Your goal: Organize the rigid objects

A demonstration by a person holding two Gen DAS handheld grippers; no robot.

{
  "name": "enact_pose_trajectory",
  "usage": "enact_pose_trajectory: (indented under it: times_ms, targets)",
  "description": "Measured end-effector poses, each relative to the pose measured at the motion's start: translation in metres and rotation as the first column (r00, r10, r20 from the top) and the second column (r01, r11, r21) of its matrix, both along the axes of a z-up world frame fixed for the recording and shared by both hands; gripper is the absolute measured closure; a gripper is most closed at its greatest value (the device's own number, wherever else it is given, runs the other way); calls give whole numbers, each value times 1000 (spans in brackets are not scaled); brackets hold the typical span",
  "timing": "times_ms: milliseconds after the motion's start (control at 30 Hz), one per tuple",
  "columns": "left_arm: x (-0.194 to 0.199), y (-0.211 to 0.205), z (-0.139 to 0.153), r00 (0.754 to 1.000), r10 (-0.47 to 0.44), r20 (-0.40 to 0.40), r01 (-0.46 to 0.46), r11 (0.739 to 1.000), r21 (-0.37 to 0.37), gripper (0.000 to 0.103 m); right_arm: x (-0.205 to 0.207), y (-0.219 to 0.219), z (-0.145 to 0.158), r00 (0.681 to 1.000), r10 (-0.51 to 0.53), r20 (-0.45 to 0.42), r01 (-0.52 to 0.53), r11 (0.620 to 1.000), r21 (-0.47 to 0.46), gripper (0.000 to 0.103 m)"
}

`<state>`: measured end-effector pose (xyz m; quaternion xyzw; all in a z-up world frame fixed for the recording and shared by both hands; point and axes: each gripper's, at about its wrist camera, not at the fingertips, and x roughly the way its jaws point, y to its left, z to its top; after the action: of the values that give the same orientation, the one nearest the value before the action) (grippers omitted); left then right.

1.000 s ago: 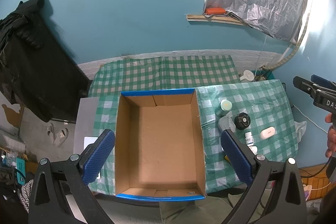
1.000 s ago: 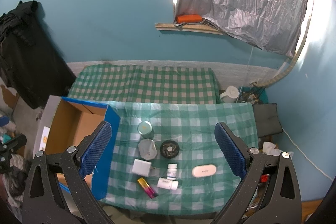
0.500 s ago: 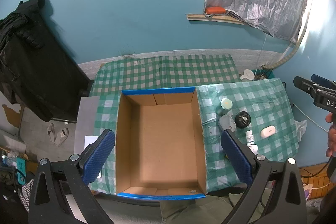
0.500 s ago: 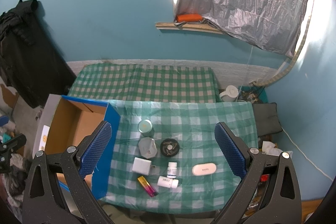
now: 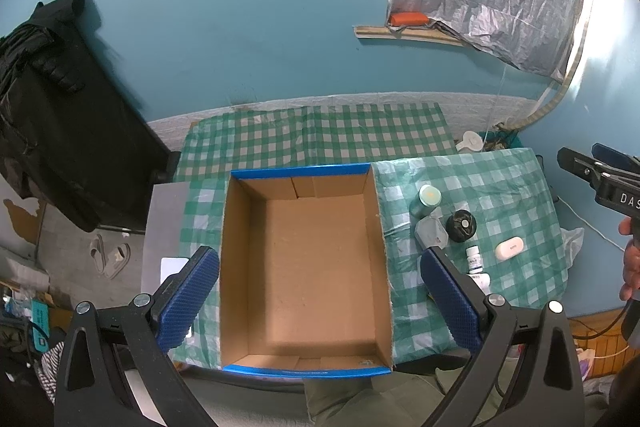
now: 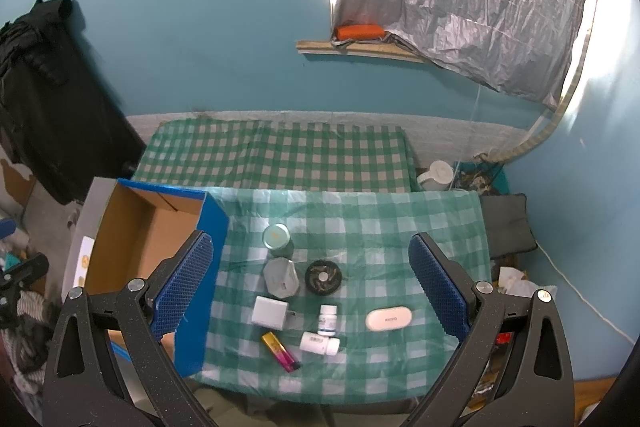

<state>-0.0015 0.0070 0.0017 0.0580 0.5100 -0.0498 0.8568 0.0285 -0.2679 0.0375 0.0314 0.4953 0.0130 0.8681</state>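
While both grippers hover wide open, the right gripper (image 6: 308, 291) sits directly above the small items (image 6: 320, 277) on the checked surface (image 6: 400, 227); empty cardboard box (image 5: 304, 267) lies leftward, under the left gripper (image 5: 320, 295).

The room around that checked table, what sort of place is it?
Probably a lived-in room at home, not a lab. Dark clothes hang on the teal wall, sandals lie on the floor, and a foil sheet covers the window beyond the table.
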Motion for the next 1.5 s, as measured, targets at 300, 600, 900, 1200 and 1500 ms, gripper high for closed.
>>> enact_pose_trajectory:
  times_ms: [300,600,900,1200,1500]
  targets:
    - [-5,-1,-1,1000,-18,-12,18,1000,9,1,4,-3,0,1000,-14,-11,14,1000,-8,4]
    - [-2,-4,0,999,-32,-25,32,999,17,1,5,-6,2,1000,-20,-23,19,1000,-7,4]
    - [9,3,3,998,-42,-43,44,999,26,1,9,-3,-1,998,-34,-43,34,999,5,4]
    - [22,34,-10,995,3,-95,-2,1000,8,1,17,-2,-11,996,-46,-73,49,998,33,4]
    - [36,76,-43,987,36,-160,-27,998,59,2,19,-22,-41,986,-103,-130,102,995,-10,4]
